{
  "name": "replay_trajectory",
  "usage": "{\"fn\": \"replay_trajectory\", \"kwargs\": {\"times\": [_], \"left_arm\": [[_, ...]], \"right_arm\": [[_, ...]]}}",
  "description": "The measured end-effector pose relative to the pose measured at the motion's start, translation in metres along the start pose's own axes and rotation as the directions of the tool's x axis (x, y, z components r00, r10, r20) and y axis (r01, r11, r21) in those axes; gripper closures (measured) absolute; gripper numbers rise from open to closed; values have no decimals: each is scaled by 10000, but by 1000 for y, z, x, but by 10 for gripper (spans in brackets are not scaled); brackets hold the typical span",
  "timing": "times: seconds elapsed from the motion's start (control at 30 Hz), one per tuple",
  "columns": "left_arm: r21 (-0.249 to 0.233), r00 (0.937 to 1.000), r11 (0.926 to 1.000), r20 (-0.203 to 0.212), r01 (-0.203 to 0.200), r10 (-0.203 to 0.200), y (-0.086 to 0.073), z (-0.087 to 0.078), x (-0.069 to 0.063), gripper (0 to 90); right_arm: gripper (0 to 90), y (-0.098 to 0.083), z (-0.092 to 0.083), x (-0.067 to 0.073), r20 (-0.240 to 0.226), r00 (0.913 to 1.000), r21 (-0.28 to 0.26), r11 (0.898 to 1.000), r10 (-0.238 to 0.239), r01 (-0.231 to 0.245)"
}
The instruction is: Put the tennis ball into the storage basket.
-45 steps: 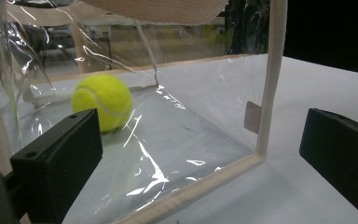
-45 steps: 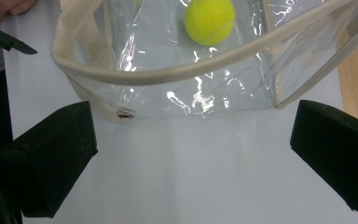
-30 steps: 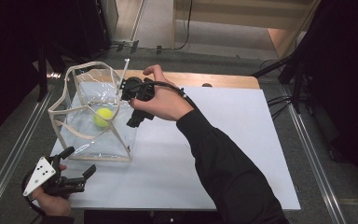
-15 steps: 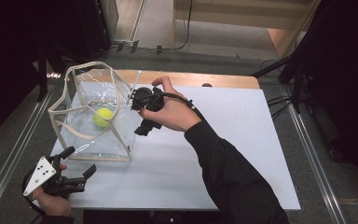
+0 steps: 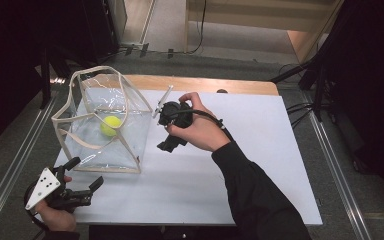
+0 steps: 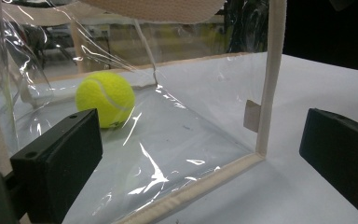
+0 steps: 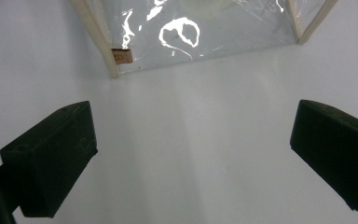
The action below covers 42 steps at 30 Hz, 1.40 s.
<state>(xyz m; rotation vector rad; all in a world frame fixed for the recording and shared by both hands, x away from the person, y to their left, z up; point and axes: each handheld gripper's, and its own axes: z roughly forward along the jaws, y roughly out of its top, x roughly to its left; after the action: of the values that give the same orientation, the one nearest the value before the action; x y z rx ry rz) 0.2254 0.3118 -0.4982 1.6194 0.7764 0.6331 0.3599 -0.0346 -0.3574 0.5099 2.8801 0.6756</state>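
Both tongs gape empty: right tongs (image 5: 169,142) just beside clear plastic beige-trimmed bag (image 5: 130,112), left tongs (image 5: 84,176) facing its yellow tennis ball (image 6: 105,98).

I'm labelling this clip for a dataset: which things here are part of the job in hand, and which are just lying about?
Part of the job:
- tennis ball, inside the bag
- clear bag with beige trim, standing open
- right gripper, open, beside the bag
- left gripper, open, at the table's near corner

Just about:
- white table
- cables on the floor
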Motion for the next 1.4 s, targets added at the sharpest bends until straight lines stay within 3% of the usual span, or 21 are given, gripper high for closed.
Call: {"fn": "replay_trajectory", "kwargs": {"times": [0.17,0.4,0.7,0.97,1.4], "left_arm": [[-4,10000,10000,2,-9,9,0,0,0,0],[-2,10000,10000,-6,13,-13,0,1,-1,0],[-21,10000,10000,-24,4,-4,0,1,-1,0],[12,9999,10000,-121,-33,33,0,1,-1,0],[95,9996,9999,-252,-145,147,0,1,-1,0]], "right_arm": [[0,-12,0,0,61,10000,-87,9999,54,-54],[0,-34,-2,1,168,9984,-335,9980,542,-536],[0,-56,-6,2,432,9969,-771,9951,653,-618],[0,-83,-9,3,598,9944,-1410,9869,872,-781],[0,-133,-16,6,774,9864,-2360,9639,1448,-1230]]}}
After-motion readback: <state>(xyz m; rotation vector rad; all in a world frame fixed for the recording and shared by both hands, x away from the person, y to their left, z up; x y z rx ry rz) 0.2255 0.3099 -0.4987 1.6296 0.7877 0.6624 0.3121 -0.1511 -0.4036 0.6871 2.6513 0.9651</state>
